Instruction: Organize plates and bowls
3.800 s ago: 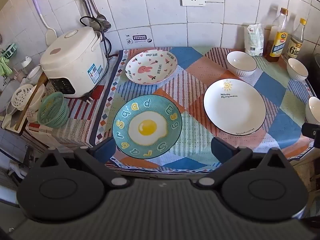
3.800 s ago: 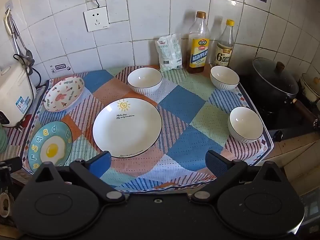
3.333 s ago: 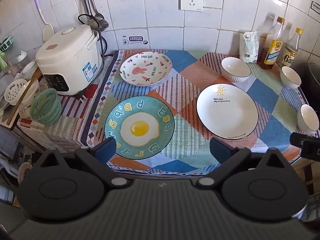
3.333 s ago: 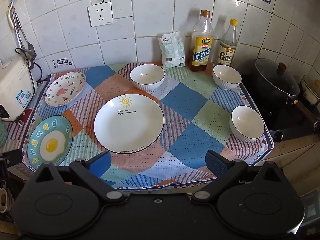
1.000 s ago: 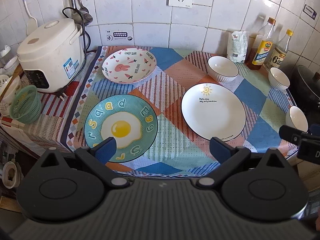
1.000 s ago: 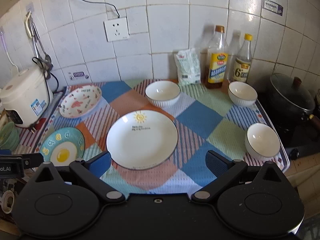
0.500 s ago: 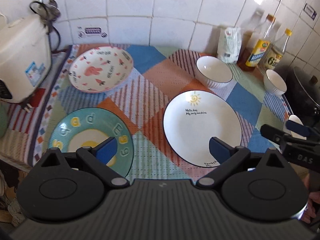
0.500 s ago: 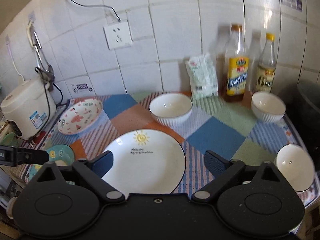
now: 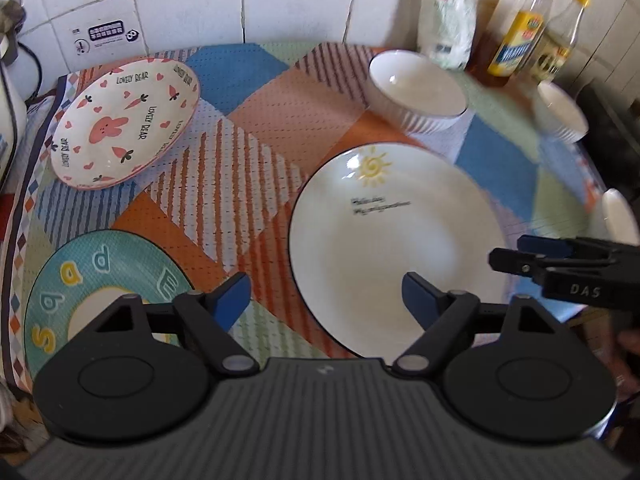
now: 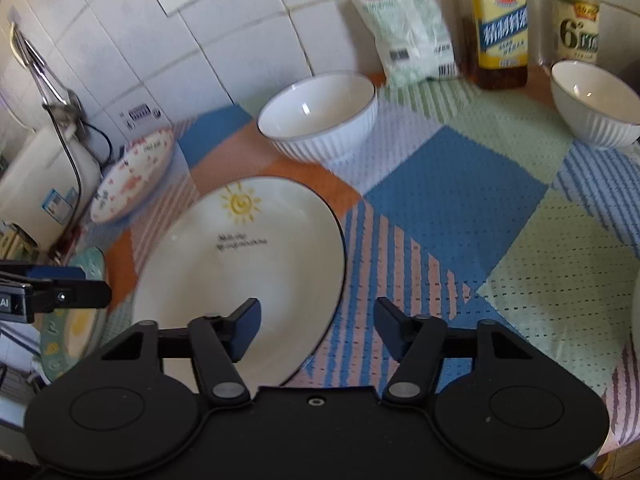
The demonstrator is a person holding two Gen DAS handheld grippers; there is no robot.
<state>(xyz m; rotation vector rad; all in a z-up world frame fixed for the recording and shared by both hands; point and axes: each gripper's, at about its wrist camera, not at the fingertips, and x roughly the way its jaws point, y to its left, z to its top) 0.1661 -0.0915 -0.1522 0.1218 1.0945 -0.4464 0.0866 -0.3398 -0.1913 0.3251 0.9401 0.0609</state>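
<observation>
Both grippers hover low over the checked cloth (image 9: 256,128), jaws parted and empty; each has just been closing, with only air between the pads. Left gripper (image 9: 326,298) straddles the near-left rim of the sun plate (image 9: 396,236). Right gripper (image 10: 316,326) hangs over that plate's near-right rim, one finger above the plate, the other above cloth. Neither touches it.

Largest to smallest:
- rice cooker (image 10: 44,176), far left, off the working area
- sun plate, centre of the cloth, flat
- egg plate (image 9: 100,276), front left, partly hidden behind the left gripper
- bunny plate (image 9: 124,124), back left, well apart from the others
- three ribbed bowls: one (image 10: 320,114) just behind the sun plate, one (image 10: 596,102) back right by the bottles (image 10: 498,24), one only a sliver at the right edge

Judged step: a two-sided approach to the sun plate, nothing stacked yet.

Risks:
- plate lies flat on soft cloth, so a pad may pinch fabric with the rim and drag the cloth, shifting bowls
- thin glazed rim could slip from a shallow bite and drop
- two grippers close together at one plate may knock each other
- bowl behind the plate sits near; pushing the plate back would bump it
</observation>
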